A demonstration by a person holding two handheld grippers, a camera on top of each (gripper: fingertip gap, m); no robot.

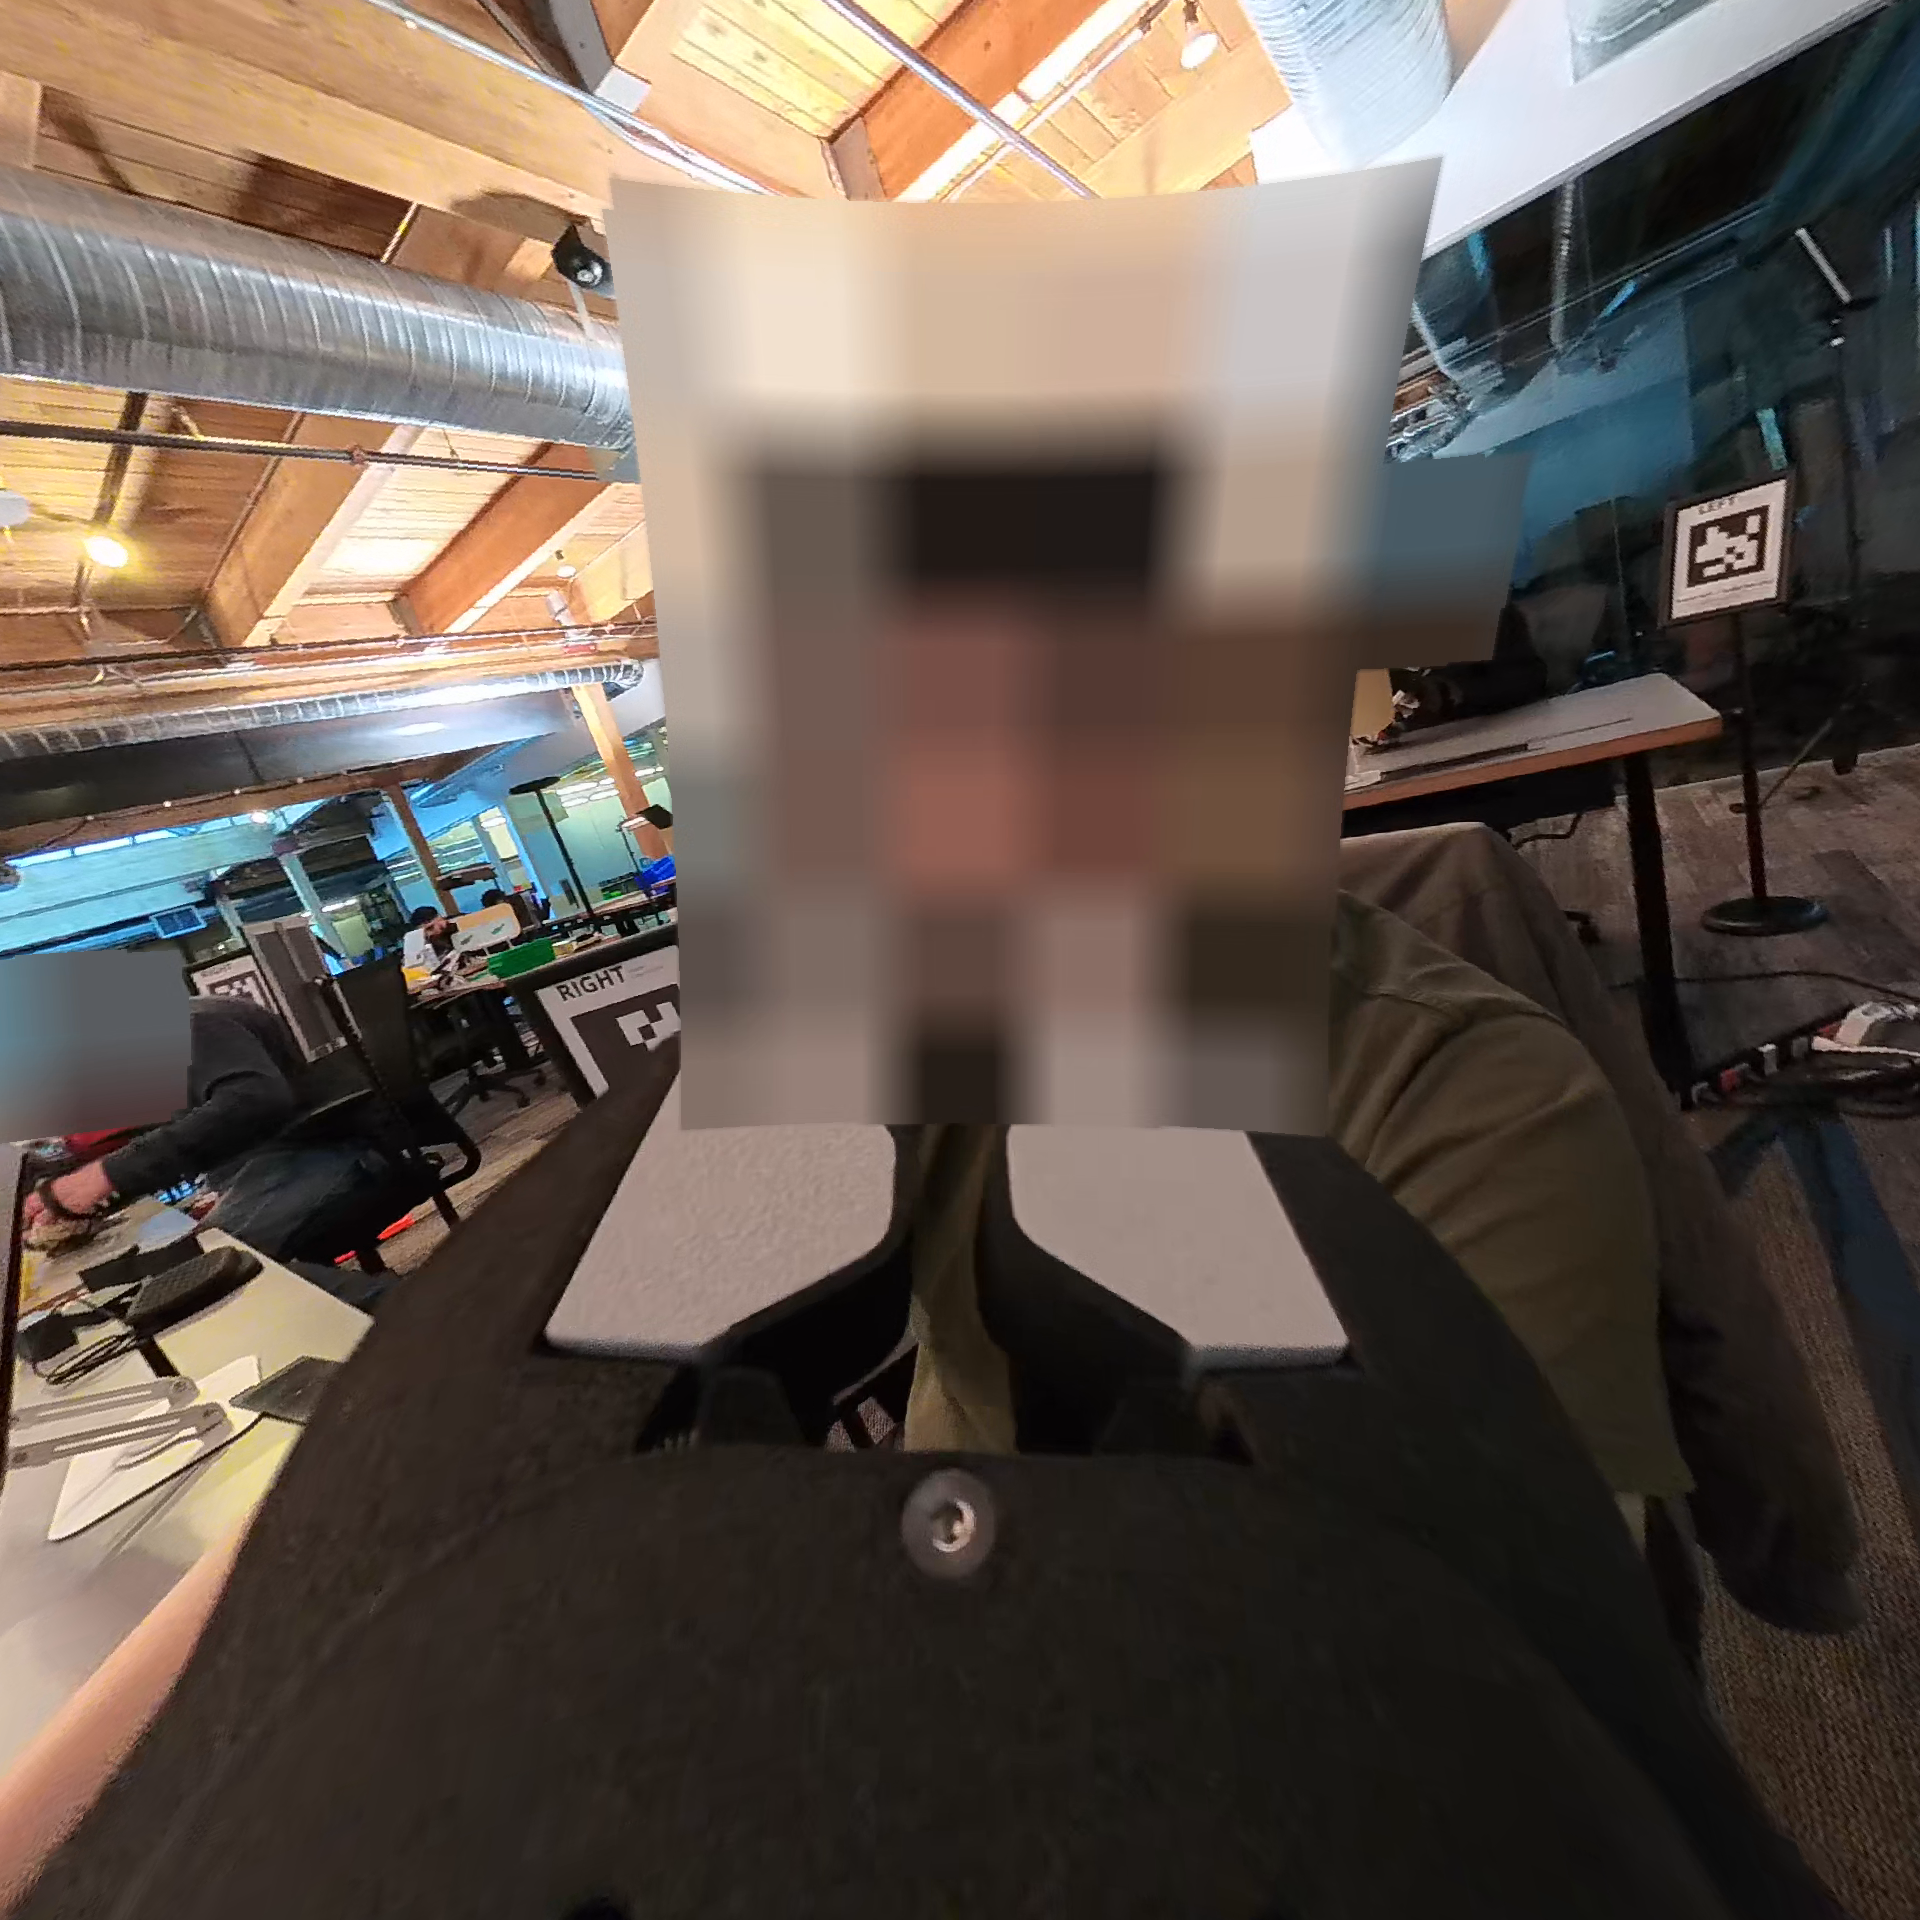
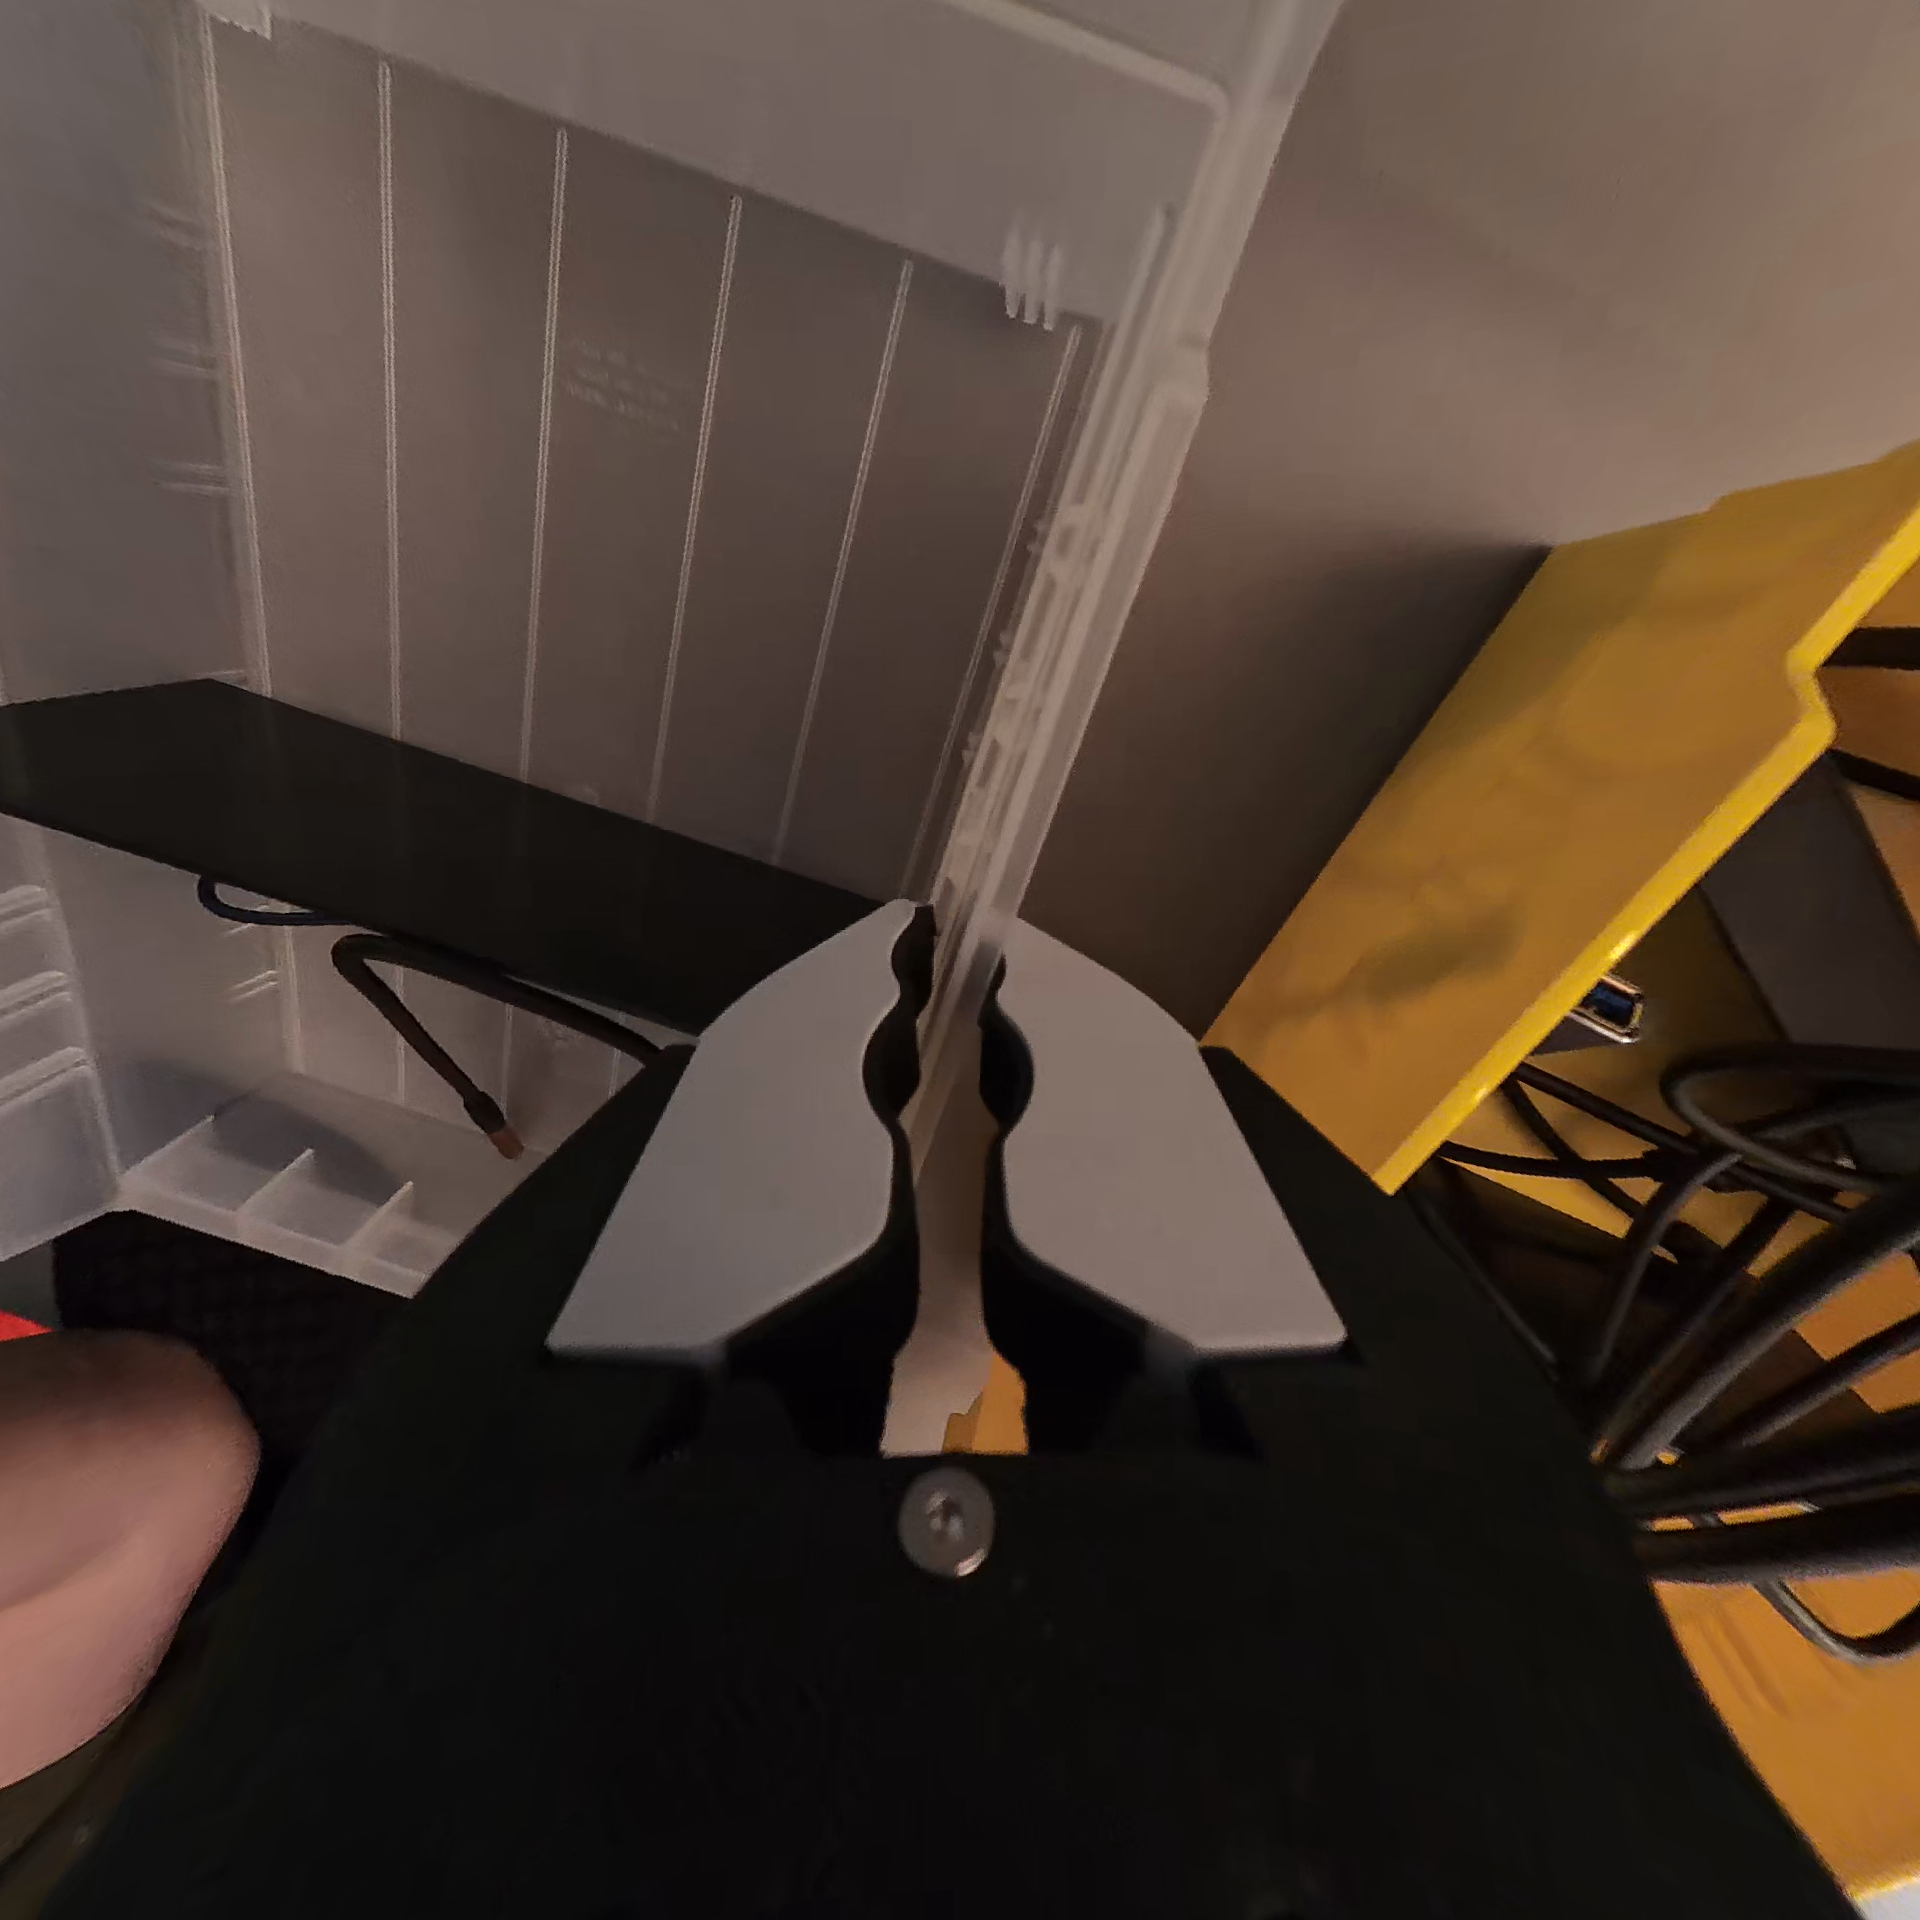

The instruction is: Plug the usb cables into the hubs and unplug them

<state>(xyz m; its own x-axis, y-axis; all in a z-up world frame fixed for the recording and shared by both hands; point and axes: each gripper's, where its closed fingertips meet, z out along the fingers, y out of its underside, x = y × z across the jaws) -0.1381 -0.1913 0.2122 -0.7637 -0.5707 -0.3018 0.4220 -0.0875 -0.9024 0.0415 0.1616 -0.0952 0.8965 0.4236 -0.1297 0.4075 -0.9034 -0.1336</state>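
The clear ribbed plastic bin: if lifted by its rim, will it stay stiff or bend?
The clear ribbed plastic bin probably flexes a little: its wall looks thin. The ribs should stiffen it. It seems light, holding only a thin black cable. The right gripper jaws pinch the rim.

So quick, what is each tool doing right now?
Left tool: open, holding nothing, aimed up at a person.
Right tool: closed on the rim of the clear plastic storage bin.
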